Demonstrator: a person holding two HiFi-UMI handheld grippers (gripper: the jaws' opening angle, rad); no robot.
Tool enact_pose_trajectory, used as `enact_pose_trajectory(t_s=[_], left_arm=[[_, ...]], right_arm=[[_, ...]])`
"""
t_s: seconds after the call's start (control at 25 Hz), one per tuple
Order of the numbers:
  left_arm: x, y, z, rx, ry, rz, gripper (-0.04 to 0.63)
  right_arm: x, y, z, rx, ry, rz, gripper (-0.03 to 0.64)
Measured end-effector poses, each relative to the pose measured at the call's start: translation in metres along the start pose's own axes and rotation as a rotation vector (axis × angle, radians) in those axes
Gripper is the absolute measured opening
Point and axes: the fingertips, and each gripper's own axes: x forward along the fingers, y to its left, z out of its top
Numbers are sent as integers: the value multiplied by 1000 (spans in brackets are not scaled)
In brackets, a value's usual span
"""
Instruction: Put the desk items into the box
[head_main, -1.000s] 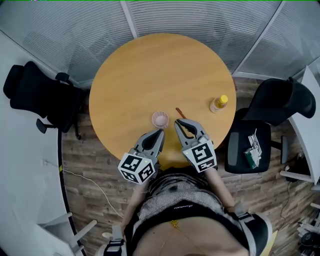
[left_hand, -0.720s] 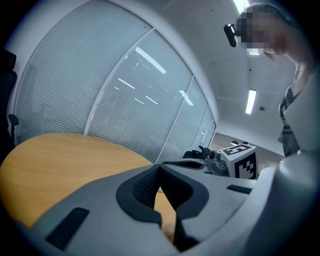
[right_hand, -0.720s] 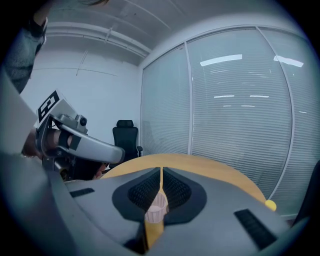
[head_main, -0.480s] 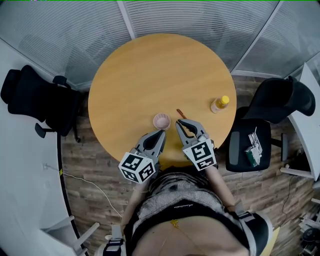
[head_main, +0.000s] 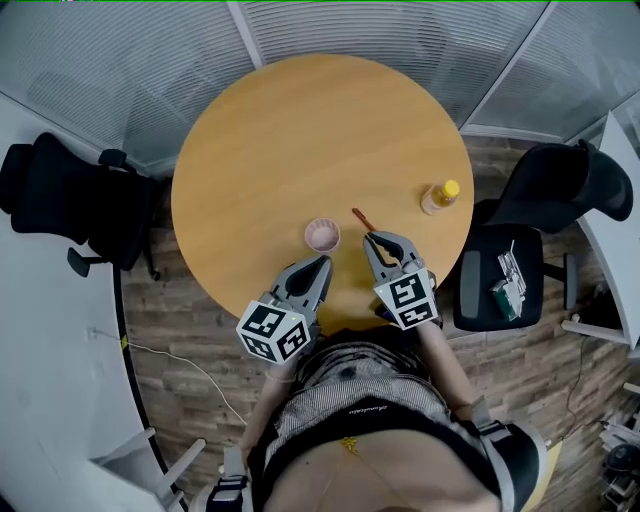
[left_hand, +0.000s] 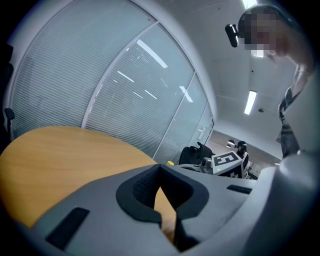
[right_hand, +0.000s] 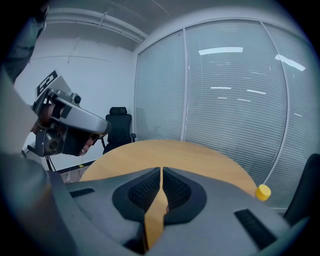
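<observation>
Now the right gripper is sitting slightly farther right of the pink cup than a second ago, while the left gripper is keeping its place. Both pairs of jaws are pressing together, empty. The cup is standing on the tabletop just ahead of the left jaws, and a thin reddish stick is lying just beyond the right jaws.

round wooden table, pink cup, thin reddish stick just beside it, yellow-capped bottle near right edge
</observation>
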Motion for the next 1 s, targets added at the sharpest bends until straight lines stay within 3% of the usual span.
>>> enact_pose_trajectory(t_s=[1.0], left_arm=[[17, 15, -11, -10, 84, -66, 18]], right_arm=[[22, -37, -83, -8, 228, -114, 29]])
